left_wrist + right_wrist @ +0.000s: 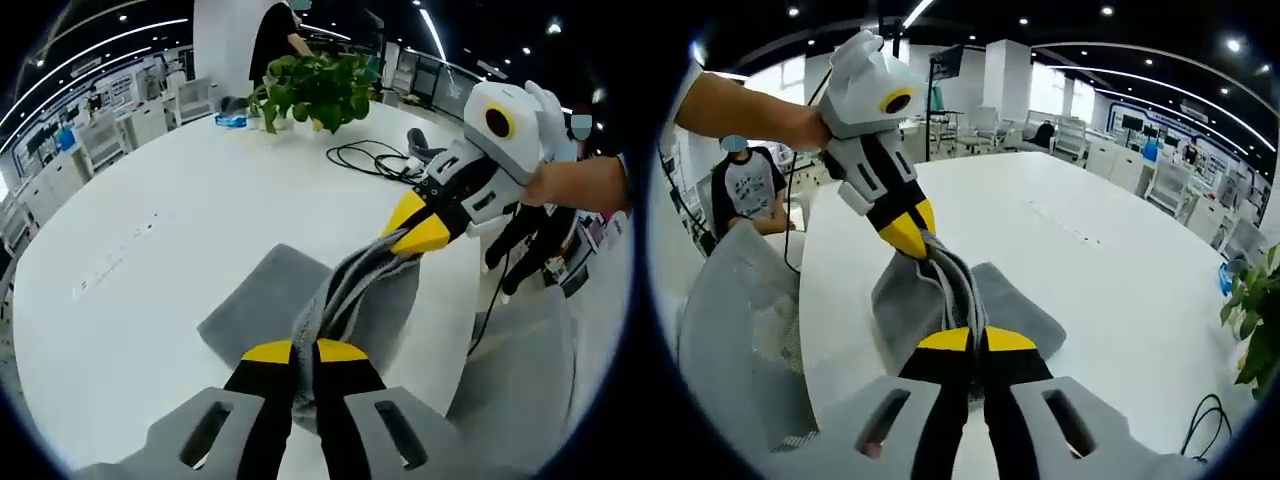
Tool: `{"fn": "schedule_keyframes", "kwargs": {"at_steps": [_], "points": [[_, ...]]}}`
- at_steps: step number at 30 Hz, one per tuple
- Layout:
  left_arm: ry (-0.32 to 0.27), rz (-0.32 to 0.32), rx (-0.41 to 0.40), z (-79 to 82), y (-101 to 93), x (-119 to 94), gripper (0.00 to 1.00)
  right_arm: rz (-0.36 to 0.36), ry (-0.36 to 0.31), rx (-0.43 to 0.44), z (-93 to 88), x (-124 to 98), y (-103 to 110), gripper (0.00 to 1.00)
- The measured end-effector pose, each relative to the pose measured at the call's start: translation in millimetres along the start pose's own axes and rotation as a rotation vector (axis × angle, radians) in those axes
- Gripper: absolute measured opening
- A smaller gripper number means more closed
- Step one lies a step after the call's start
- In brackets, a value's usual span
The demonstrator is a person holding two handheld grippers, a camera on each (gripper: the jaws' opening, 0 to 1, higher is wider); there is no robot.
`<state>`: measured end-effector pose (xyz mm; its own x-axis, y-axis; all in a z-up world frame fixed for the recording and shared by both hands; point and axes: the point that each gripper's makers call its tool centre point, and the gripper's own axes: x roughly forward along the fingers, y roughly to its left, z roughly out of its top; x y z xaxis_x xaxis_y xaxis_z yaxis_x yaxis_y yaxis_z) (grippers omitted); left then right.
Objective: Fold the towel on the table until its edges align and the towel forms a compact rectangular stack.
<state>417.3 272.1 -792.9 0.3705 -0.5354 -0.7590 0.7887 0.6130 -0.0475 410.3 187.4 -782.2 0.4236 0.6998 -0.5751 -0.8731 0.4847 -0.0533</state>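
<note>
In my left gripper view, the left gripper [305, 352] at bottom centre is clenched on the grey towel [270, 300], which lies bunched mid-frame on the white table [150, 230]. The right gripper [420, 232] comes in from the right, its yellow tips pinching the same towel. A potted plant [315, 90] and black cables [375, 158] sit at upper centre. In my right gripper view, both grippers grip the stretched towel [1025, 310].

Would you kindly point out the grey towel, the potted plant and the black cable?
grey towel [260, 305]: left gripper view, flat part on the table.
potted plant [318, 88]: left gripper view, middle of its leaves.
black cable [365, 157]: left gripper view, coiled loop.
</note>
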Motion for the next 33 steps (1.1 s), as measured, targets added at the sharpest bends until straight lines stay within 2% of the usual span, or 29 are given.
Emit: {"fn": "schedule_keyframes", "kwargs": {"at_steps": [20, 33], "points": [[0.012, 0.019, 0.008, -4.7, 15.5, 22, 0.06, -0.022, 0.053, -0.009, -15.5, 25, -24, 0.01], [0.039, 0.024, -0.012, -14.4, 25.2, 38, 0.06, -0.018, 0.083, -0.022, -25.7, 42, -31, 0.01]]}}
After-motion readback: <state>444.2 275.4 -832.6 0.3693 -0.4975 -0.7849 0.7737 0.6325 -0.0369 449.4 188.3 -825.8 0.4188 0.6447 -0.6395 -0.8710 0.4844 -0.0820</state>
